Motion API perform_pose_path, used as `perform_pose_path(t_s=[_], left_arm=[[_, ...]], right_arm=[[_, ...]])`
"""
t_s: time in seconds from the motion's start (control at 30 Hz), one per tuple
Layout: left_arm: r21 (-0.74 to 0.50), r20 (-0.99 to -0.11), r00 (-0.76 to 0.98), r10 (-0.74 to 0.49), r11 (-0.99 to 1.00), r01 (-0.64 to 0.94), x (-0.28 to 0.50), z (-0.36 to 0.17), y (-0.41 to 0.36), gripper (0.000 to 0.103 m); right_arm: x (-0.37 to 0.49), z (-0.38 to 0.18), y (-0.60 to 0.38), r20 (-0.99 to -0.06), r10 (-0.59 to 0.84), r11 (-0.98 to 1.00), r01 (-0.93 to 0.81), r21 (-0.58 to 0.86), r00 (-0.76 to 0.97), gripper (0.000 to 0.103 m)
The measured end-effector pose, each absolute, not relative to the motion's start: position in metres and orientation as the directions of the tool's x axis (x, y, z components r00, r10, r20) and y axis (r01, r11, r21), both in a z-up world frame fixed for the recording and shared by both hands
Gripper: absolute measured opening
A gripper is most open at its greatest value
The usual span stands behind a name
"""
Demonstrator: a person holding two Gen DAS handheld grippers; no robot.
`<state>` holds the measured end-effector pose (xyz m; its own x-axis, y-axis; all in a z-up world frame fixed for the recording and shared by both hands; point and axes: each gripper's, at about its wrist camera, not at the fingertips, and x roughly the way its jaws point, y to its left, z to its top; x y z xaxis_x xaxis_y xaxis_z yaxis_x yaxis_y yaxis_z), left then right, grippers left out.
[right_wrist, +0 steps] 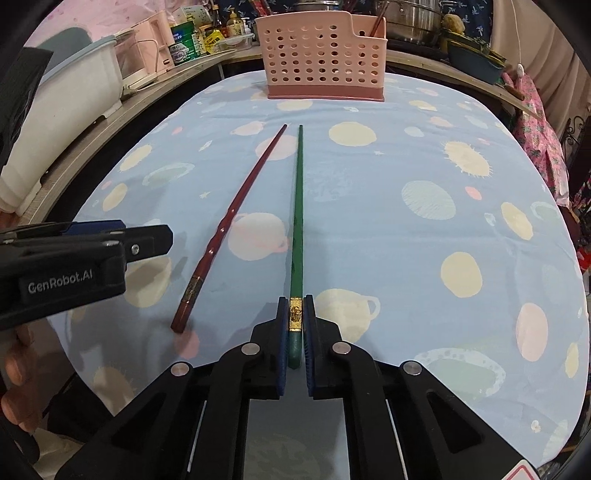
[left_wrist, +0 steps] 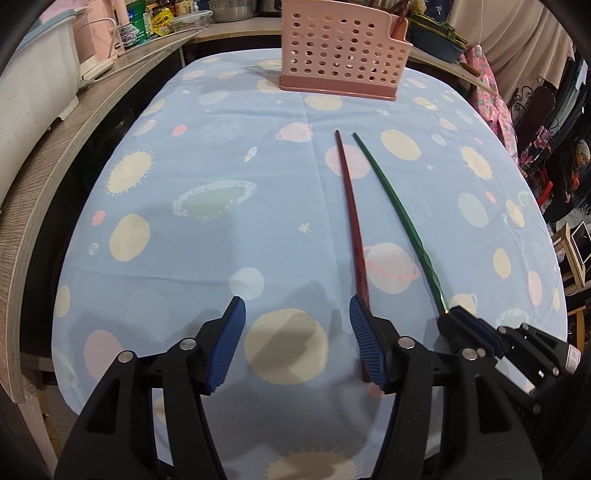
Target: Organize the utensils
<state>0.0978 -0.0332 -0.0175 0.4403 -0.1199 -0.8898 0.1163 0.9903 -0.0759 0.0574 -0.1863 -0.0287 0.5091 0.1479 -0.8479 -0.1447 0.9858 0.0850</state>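
Two long chopsticks lie side by side on the blue planet-print tablecloth, tips toward a pink perforated holder at the far edge. My right gripper is shut on the green chopstick at its gold band near the thick end. My left gripper stands open just above the cloth. The red chopstick runs under its right finger, not between the pads. More chopsticks stand in the holder's small right compartment.
A wooden counter curves along the left with a white tub, bottles and jars. Steel pots and a teal basin stand behind the holder. A person is far off at the right. A hand holds the left gripper.
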Motion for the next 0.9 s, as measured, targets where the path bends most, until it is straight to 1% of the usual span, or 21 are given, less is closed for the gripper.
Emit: perform_pose_path(t_s=[0.17, 0.43, 0.47, 0.53, 0.63, 0.7, 0.73, 0.8, 0.83, 0.9], left_arm=[[-0.101, -0.898, 0.414, -0.149, 0.986, 0.136, 0.093, -0.024, -0.042, 0.072], [-0.115, -0.915, 0.366, -0.167, 0.981, 0.159, 0.089, -0.036, -0.051, 0.07], [-0.118, -0.919, 0.357, -0.168, 0.98, 0.159, 0.089, -0.038, -0.052, 0.066], [-0.106, -0.919, 0.36, -0.16, 0.981, 0.164, 0.088, -0.039, -0.053, 0.062], [-0.098, -0.918, 0.364, -0.155, 0.98, 0.17, 0.088, -0.038, -0.054, 0.052], [-0.098, -0.918, 0.365, -0.157, 0.98, 0.175, 0.088, -0.037, -0.053, 0.035], [-0.1, -0.918, 0.364, -0.159, 0.979, 0.176, 0.089, -0.036, -0.053, 0.029], [-0.113, -0.919, 0.355, -0.171, 0.977, 0.179, 0.089, -0.036, -0.052, 0.009], [-0.117, -0.92, 0.351, -0.174, 0.977, 0.178, 0.089, -0.036, -0.052, 0.007], [-0.125, -0.919, 0.35, -0.181, 0.976, 0.176, 0.089, -0.035, -0.051, 0.007]], right_arm=[[0.062, -0.028, -0.198, -0.848, 0.134, 0.99, -0.115, 0.087, 0.513, 0.007], [0.064, -0.029, -0.199, -0.849, 0.132, 0.99, -0.11, 0.088, 0.512, 0.007], [0.064, -0.029, -0.199, -0.849, 0.133, 0.99, -0.111, 0.088, 0.512, 0.007], [0.064, -0.029, -0.198, -0.849, 0.134, 0.99, -0.111, 0.089, 0.512, 0.007], [0.065, -0.029, -0.198, -0.849, 0.135, 0.99, -0.112, 0.09, 0.511, 0.007], [0.065, -0.029, -0.196, -0.849, 0.136, 0.989, -0.114, 0.09, 0.511, 0.007], [0.065, -0.029, -0.196, -0.849, 0.137, 0.989, -0.115, 0.091, 0.511, 0.007], [0.065, -0.029, -0.194, -0.849, 0.141, 0.989, -0.118, 0.093, 0.51, 0.007], [0.066, -0.028, -0.193, -0.848, 0.142, 0.988, -0.12, 0.093, 0.51, 0.007], [0.065, -0.027, -0.193, -0.847, 0.145, 0.988, -0.122, 0.095, 0.512, 0.007]])
